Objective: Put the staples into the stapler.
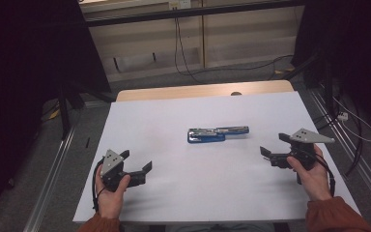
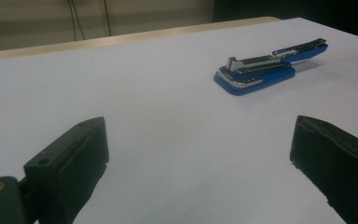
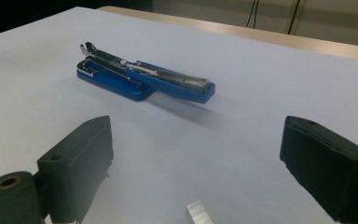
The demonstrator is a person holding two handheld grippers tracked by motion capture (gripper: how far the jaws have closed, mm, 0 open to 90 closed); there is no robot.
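Observation:
A blue stapler (image 1: 216, 134) lies swung fully open and flat near the middle of the white table; its metal magazine shows in the left gripper view (image 2: 270, 66) and the right gripper view (image 3: 142, 77). My left gripper (image 1: 136, 163) hovers at the near left, jaws wide open and empty (image 2: 200, 154). My right gripper (image 1: 274, 145) is held at the near right, also open and empty (image 3: 196, 154). A small strip of staples (image 3: 199, 213) lies on the table just under the right gripper.
The white table top (image 1: 174, 116) has a wooden strip (image 1: 203, 91) along its far edge. Beyond it are a pale wall with hanging cables (image 1: 178, 43) and dark stands on both sides. Metal rails run on the floor beside the table.

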